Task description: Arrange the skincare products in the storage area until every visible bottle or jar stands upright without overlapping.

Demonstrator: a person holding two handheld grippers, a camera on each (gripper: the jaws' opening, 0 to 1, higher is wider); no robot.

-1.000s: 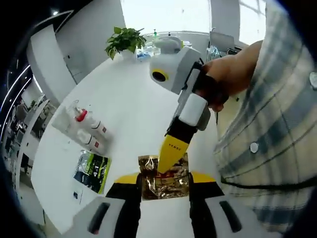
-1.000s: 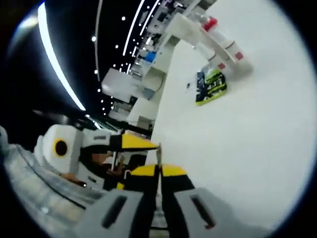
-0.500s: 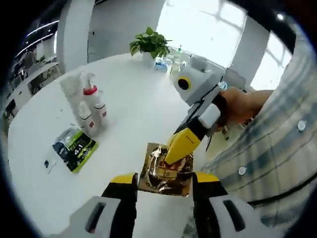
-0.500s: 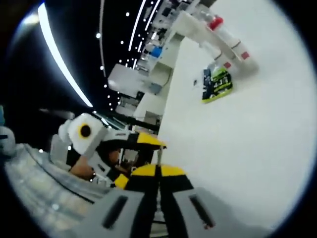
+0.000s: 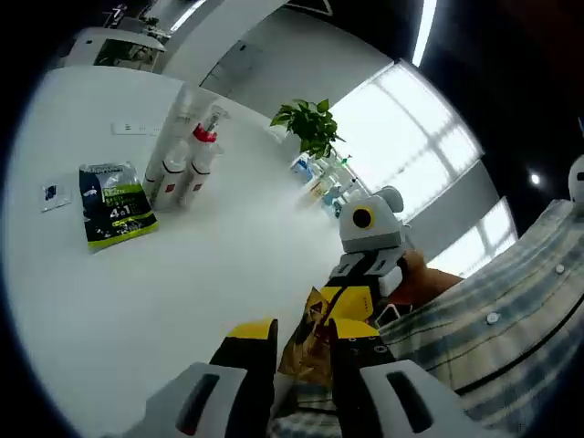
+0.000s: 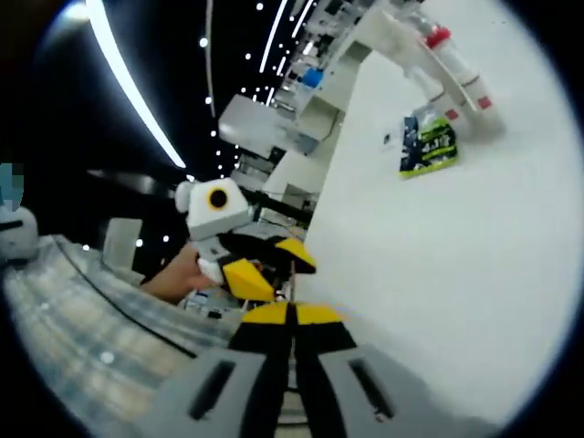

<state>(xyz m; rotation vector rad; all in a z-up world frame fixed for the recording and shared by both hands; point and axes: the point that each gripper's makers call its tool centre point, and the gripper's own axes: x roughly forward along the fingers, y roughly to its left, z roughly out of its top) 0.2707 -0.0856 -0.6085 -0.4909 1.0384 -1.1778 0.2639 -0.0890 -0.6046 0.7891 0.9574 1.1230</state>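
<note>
At the near edge of the white table (image 5: 182, 274), in the left gripper view, the left gripper (image 5: 303, 351) holds its jaws narrow on a crinkled gold sachet (image 5: 308, 339); the right gripper (image 5: 351, 306) comes in from the right and meets the same sachet at its top, with a hand (image 5: 429, 283) and a plaid sleeve (image 5: 493, 328) behind it. In the right gripper view the right gripper (image 6: 292, 315) has its jaws pressed together on a thin edge of something I cannot make out; the left gripper (image 6: 260, 269) sits just beyond. Far across the table stand two white bottles (image 5: 182, 169), upright and touching, one red-capped, beside a clear container (image 5: 182, 109) whose contents I cannot tell; a green packet (image 5: 114, 205) lies flat near them; a potted plant (image 5: 310, 128) stands farther off.
</note>
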